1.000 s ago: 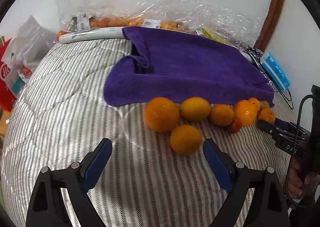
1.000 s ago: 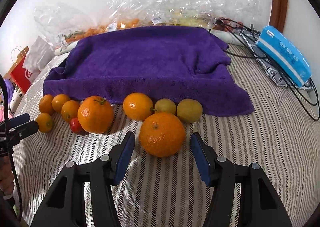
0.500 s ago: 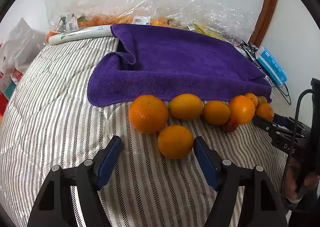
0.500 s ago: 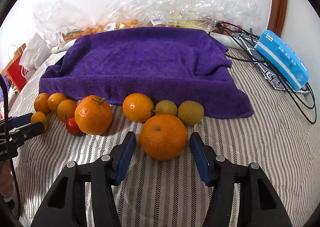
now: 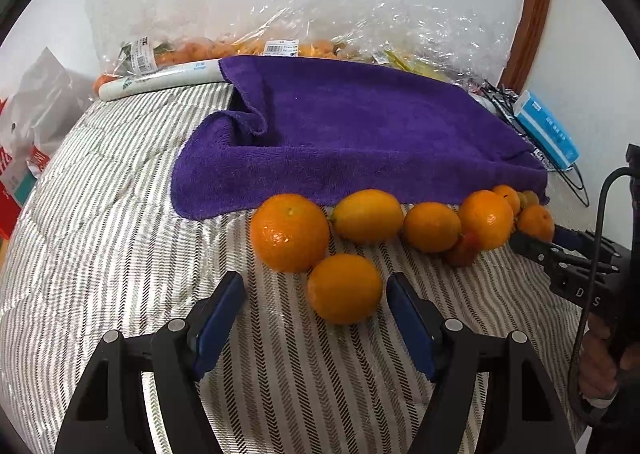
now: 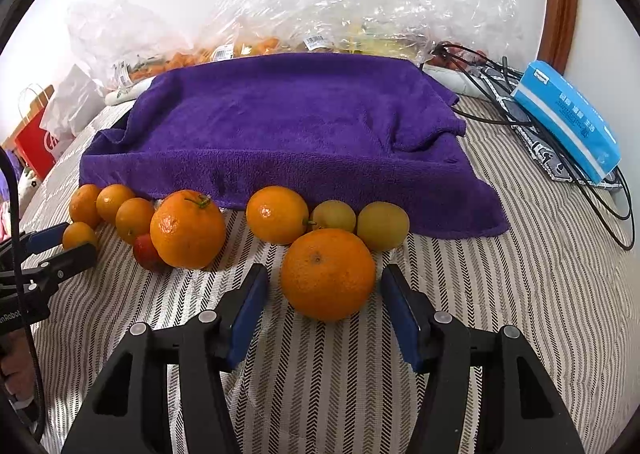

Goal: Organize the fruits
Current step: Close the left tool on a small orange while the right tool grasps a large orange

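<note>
Since a second ago, the left gripper [image 5: 314,300] has been narrowed markedly around a small orange fruit [image 5: 345,288], which lay further toward its right finger before; the right gripper [image 6: 322,300] and its large orange [image 6: 328,274] are seen unchanged. The small fruit rests on the striped bed cover [image 5: 120,238], just in front of a bigger orange [image 5: 290,232] and the row of fruit along the edge of the purple towel [image 5: 360,142]. It is judged light, firm but bruisable, smooth-skinned and prone to rolling, so it is best taken across its widest middle. The left jaws are closing, the fruit between them but not yet pressed. The right jaws stand parted beside the large orange, no contact being visible.
</note>
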A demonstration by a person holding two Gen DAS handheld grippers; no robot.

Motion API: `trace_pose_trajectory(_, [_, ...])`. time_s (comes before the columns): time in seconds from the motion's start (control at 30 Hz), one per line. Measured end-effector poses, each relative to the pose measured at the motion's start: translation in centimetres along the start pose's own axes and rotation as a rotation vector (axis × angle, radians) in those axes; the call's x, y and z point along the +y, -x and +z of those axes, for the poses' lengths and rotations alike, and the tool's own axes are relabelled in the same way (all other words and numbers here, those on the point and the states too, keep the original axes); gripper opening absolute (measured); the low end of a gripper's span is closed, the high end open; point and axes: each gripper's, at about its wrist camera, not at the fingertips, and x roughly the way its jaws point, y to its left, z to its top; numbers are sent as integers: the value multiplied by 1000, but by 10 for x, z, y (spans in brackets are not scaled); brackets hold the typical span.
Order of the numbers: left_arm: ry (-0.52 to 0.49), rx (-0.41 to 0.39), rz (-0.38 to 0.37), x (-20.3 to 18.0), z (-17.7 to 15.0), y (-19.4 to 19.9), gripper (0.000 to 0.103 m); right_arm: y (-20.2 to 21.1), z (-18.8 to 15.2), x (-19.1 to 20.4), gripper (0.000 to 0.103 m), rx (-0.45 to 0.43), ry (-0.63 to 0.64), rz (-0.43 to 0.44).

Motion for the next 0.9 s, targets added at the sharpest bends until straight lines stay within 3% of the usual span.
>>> trace_pose_trajectory(0.1, [-8, -7, -22, -1, 0, 1, 50, 1, 0, -2, 56, -4, -10, 1])
trace_pose_trajectory(0.2, [-5, -6, -48, -2, -1, 2, 35, 3, -1, -4, 44, -11, -18, 14])
trace_pose_trajectory(0.63, [9, -7, -102, -4, -4, 15, 34, 23, -4, 7, 43, -36, 14, 49])
trace_pose_trajectory(0.9, [23, -13, -119, -2, -1, 26, 29, 40, -3, 10, 43, -63, 22, 48])
